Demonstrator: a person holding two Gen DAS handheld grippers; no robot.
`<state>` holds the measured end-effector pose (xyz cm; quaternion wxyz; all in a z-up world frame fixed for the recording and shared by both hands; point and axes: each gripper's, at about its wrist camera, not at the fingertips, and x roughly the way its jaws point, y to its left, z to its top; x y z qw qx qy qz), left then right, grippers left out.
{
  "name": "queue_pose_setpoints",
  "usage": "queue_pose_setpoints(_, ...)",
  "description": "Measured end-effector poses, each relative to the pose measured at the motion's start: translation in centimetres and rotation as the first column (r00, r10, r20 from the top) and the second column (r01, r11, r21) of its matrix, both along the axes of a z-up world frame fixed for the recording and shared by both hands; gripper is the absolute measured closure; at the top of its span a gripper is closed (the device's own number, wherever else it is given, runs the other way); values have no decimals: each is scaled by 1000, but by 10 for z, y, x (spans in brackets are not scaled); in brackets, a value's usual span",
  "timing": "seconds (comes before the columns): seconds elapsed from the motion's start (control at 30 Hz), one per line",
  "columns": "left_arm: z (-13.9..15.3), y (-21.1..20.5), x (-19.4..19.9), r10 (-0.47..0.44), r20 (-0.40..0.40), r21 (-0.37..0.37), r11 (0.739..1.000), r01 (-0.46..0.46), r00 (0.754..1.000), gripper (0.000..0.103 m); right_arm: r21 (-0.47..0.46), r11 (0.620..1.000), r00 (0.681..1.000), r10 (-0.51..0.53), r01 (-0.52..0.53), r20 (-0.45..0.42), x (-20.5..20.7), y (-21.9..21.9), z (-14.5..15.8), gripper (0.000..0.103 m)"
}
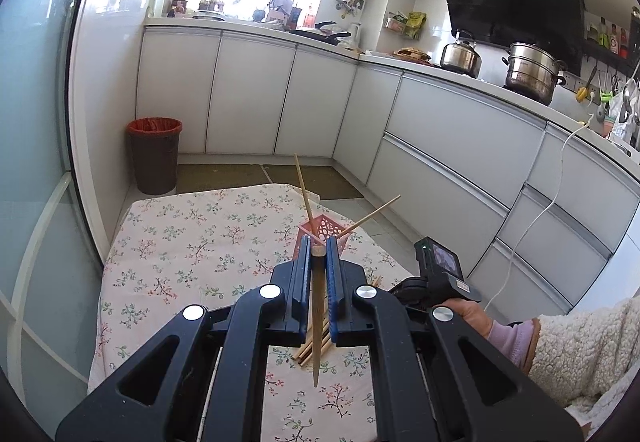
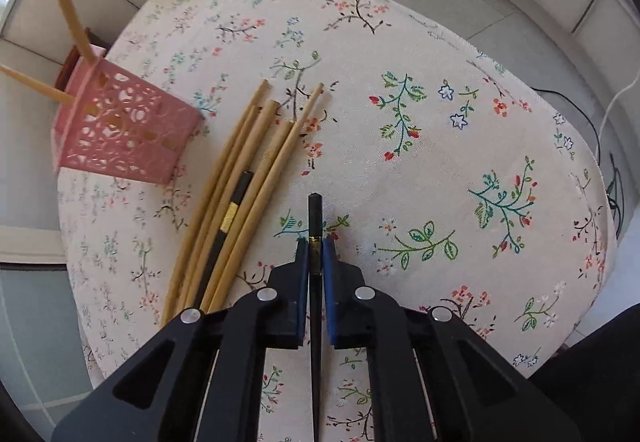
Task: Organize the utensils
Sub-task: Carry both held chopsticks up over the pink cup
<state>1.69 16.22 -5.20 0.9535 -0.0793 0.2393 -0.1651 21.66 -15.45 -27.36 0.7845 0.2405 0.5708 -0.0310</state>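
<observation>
My left gripper (image 1: 319, 242) is shut on a wooden chopstick (image 1: 318, 314), held above the table just before the pink holder (image 1: 325, 229). Two wooden chopsticks (image 1: 304, 192) stand in that holder. My right gripper (image 2: 316, 242) is shut on a black chopstick (image 2: 315, 226), low over the floral tablecloth (image 2: 420, 130). To its left lies a pile of several wooden chopsticks (image 2: 248, 162) with one more black chopstick (image 2: 234, 206) among them. The pink holder (image 2: 124, 130) with its two chopsticks stands at the left of the right wrist view.
The small table (image 1: 192, 234) has edges near on all sides. A brown bin (image 1: 154, 156) stands on the floor beyond it. White kitchen cabinets (image 1: 440, 146) and a counter with pots run behind and to the right. The right hand-held gripper (image 1: 440, 274) shows at the table's right.
</observation>
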Motion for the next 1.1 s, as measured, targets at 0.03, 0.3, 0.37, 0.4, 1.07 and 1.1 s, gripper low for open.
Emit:
queue_pose_setpoints(0.03,2,-2,2,3,-4,-2,1000,-3,1000,96,-1,1000,999,21,-21,37,-9,-1,10,96)
queue_pose_setpoints(0.3,22,-23,13,34,-8,-11,999,-34,999,96,-38,987,930,162,-158,329,-77,5,113,96)
queue_pose_setpoints(0.37,29,-29,17,36,-6,-15,999,-36,999,96,-54,983,903,183,-176,389,-85,10,136,96)
queue_pose_setpoints(0.4,33,-32,20,36,-4,-16,999,-36,999,96,-60,981,890,190,-182,414,-86,12,146,96)
queue_pose_setpoints(1.07,103,-73,120,141,80,-62,989,-136,987,96,-131,980,706,199,-151,679,-4,20,286,96)
queue_pose_setpoints(1.1,103,-74,127,141,82,-64,989,-136,987,96,-140,978,704,207,-153,679,4,23,285,96)
